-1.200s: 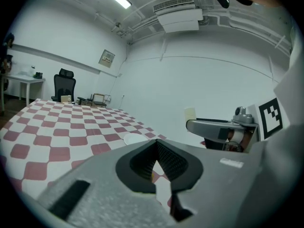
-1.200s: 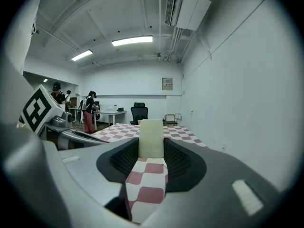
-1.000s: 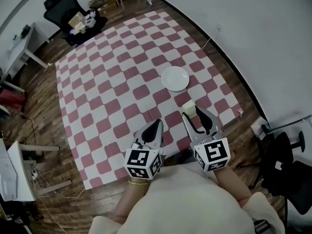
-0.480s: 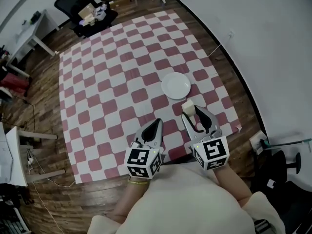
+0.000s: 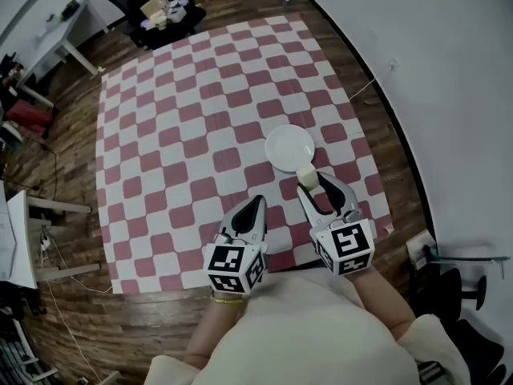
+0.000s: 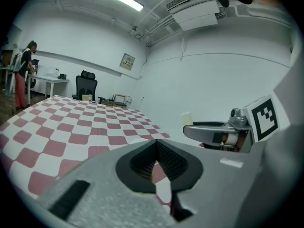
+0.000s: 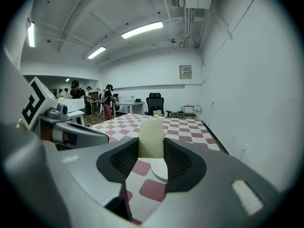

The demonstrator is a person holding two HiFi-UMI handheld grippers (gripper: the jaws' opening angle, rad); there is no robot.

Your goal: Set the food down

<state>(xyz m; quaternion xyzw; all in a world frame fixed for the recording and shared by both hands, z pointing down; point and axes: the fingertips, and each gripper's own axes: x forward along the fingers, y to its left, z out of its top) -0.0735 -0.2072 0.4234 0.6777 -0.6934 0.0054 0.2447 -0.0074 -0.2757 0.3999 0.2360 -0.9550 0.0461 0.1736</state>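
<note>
A pale cream block of food (image 7: 151, 137) sits clamped between the jaws of my right gripper (image 5: 313, 181), which is shut on it; the block (image 5: 306, 175) pokes out at the jaw tips. It hangs just short of the near edge of a round white plate (image 5: 289, 148) that lies on the red-and-white checked cloth (image 5: 184, 127). The plate (image 7: 160, 170) also shows below the block between the jaws. My left gripper (image 5: 255, 209) is beside the right one, shut, nothing in it; its jaws (image 6: 156, 161) meet with no gap.
The checked cloth lies on a wooden floor (image 5: 72, 311). A white wall (image 5: 449, 95) runs along the right. A black office chair (image 5: 144, 6) with boxes and a white desk (image 5: 48, 50) stand at the far left. People (image 7: 90, 101) stand by far desks.
Both grippers and the head have come forward over the cloth; the plate now lies closer, just beyond the right gripper's tips. The block stays held.
</note>
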